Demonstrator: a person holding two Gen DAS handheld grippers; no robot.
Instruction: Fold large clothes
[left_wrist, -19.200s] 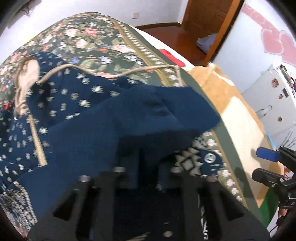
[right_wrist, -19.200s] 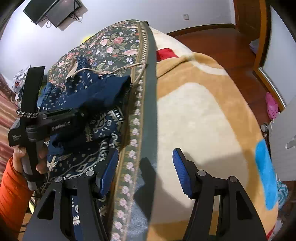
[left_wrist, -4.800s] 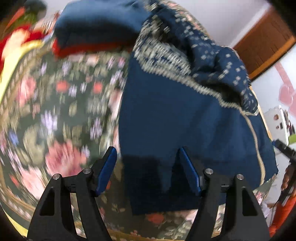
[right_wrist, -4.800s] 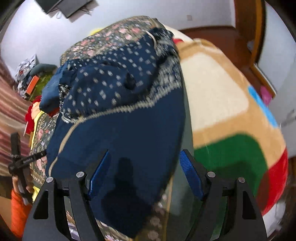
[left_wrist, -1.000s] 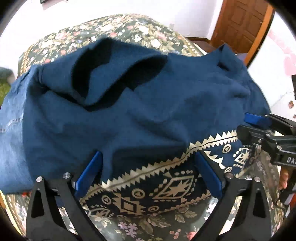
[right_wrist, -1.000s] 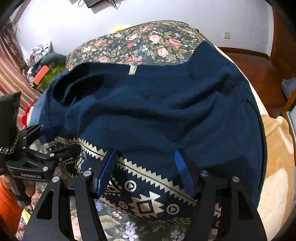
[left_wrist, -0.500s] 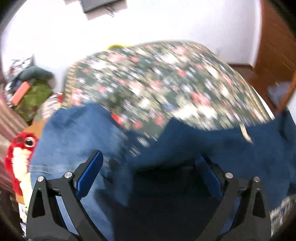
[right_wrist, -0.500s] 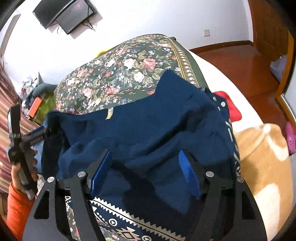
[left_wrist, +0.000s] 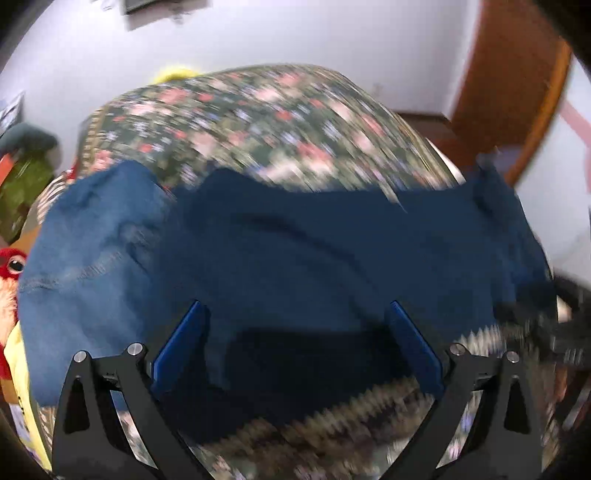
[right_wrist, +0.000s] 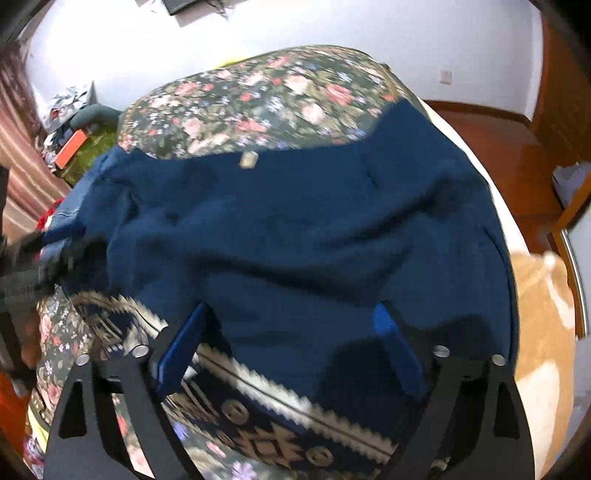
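A large navy garment with a cream zigzag-patterned hem lies spread across the floral bedspread. It also shows in the right wrist view, with the patterned hem nearest me. My left gripper is open and empty, just above the garment's near edge. My right gripper is open and empty over the near part of the garment. The left gripper shows blurred at the left edge of the right wrist view. Both views are motion-blurred.
Lighter blue denim lies left of the garment, beside a red plush toy. A tan blanket covers the bed's right side. A wooden door and wood floor lie beyond. Clutter sits at the far left.
Over the last second both grippers swung up and back down over the garment. The left view moved from the far bedspread and denim back onto the navy cloth. Both jaws stayed open.
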